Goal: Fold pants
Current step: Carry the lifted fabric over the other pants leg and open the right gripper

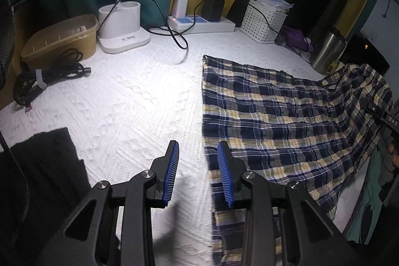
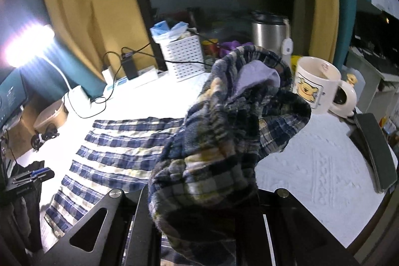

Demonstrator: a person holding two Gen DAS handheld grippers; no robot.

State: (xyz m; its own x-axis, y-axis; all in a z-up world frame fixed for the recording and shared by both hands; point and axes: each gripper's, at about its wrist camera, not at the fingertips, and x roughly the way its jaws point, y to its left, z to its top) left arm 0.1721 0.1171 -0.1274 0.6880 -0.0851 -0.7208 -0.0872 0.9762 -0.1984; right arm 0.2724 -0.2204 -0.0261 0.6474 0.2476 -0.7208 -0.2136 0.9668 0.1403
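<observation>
- Left wrist view: your left gripper [image 1: 198, 153] has its fingers [image 1: 172, 171] apart and they hold nothing. The plaid pants [image 1: 274, 114] lie flat on the white bench [image 1: 129, 96], and their near edge runs just beside the right finger and passes under it. From these fingers the cloth stretches forward and to the right, with its long axis going away toward the far right, where it lifts off the bench at the other gripper. The left finger stands over bare bench.
- Right wrist view: your right gripper [image 2: 199, 203] is clamped on the pants [image 2: 224, 121]; the waist end is bunched up directly in front of the fingers and hides them. Beyond and to the left of the bunch, the rest of the cloth lies spread toward the left gripper [image 2: 37, 173]. A mug [image 2: 316, 86] stands close behind the raised bunch, to the right.
- Judgement: the free end is nearer to your left fingers, so I think they should close on that edge, a small move to the right.
</observation>
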